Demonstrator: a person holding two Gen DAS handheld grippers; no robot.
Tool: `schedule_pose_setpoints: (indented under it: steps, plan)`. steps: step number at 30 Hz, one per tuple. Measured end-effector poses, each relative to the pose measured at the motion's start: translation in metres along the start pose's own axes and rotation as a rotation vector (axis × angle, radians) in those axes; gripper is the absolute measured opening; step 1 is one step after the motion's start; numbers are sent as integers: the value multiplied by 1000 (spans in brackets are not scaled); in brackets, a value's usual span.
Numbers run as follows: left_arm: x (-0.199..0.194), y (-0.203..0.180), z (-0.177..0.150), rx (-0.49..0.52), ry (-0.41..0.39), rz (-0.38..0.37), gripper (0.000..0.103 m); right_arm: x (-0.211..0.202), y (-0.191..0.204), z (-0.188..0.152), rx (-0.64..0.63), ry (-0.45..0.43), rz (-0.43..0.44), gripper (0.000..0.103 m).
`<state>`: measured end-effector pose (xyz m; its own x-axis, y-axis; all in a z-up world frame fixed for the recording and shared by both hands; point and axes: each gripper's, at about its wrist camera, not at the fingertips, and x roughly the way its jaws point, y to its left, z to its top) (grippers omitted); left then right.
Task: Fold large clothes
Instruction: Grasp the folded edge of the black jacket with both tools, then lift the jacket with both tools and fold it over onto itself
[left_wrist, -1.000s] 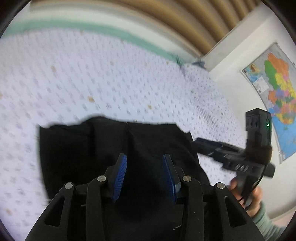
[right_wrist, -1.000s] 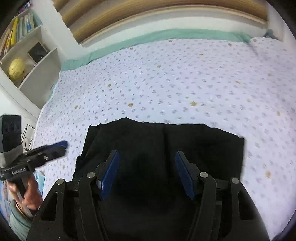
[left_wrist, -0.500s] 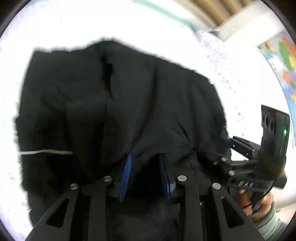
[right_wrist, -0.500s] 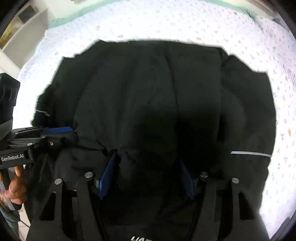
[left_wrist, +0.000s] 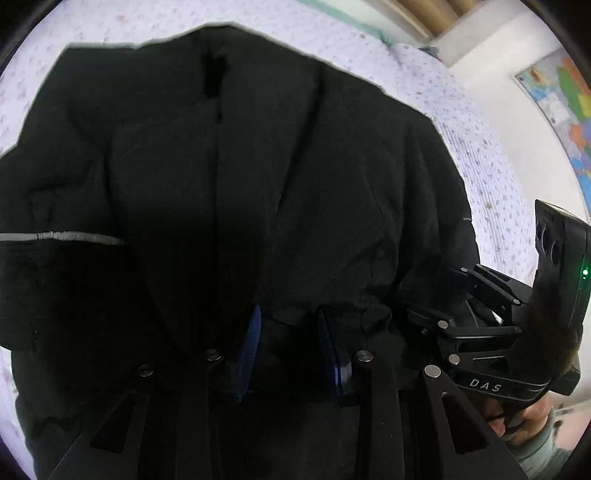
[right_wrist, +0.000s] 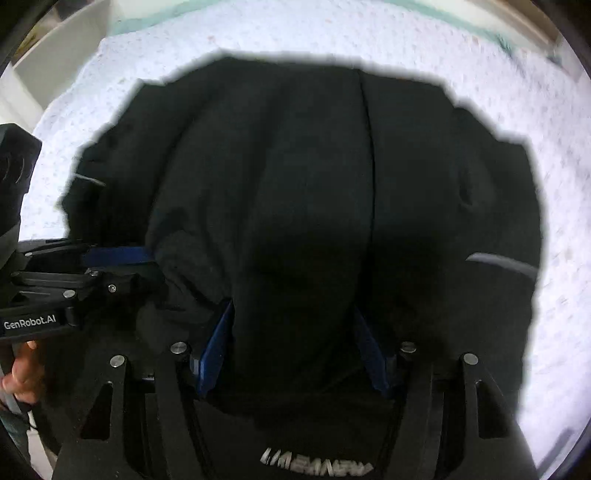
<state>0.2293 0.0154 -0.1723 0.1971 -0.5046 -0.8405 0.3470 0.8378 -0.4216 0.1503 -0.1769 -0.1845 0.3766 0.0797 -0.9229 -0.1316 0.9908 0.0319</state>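
A black jacket (left_wrist: 295, 166) lies on the bed and fills most of both wrist views, with a grey reflective stripe (left_wrist: 66, 236) on one sleeve. My left gripper (left_wrist: 290, 332) points steeply down, its blue pads shut on a bunched fold at the near edge. My right gripper (right_wrist: 293, 332) has a thick fold of the jacket (right_wrist: 295, 166) between its pads, and its jaws are opening. The two grippers sit close side by side. The right gripper (left_wrist: 432, 293) shows at the right of the left view, and the left gripper (right_wrist: 122, 269) at the left of the right view.
A white bedsheet (left_wrist: 480, 147) with small purple dots surrounds the jacket on all far sides. A wall map (left_wrist: 565, 103) hangs to the right. White shelves (right_wrist: 55, 74) stand to the left of the bed. A person's hands hold both gripper handles.
Both grippers have come down toward the bed with the jacket fold in them. The jacket now fills the views and much less sheet shows. The left jaws have narrowed.
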Motion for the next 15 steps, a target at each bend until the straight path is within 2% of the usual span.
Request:
schedule_pose_setpoints:
  steps: [5,8,10,11,12,13,15]
  plan:
    - [-19,-10,-9,78,-75,1,33,-14,1,-11,-28,-112,12,71]
    - [-62,-18,-25,97,-147,-24,33,-47,-12,-24,10,-187,82,71]
    - [-94,-24,-40,130,-206,-12,35,-76,-20,-38,44,-251,106,71]
    - [-104,-27,-47,141,-225,-5,42,-92,-24,-47,61,-281,103,71]
    - [-122,-28,-59,155,-250,12,53,-106,-27,-55,75,-296,96,71]
    - [-133,-27,-66,158,-264,27,56,-119,-30,-65,92,-305,86,71]
    - [-164,-20,-91,158,-303,61,57,-140,-36,-85,113,-308,71,71]
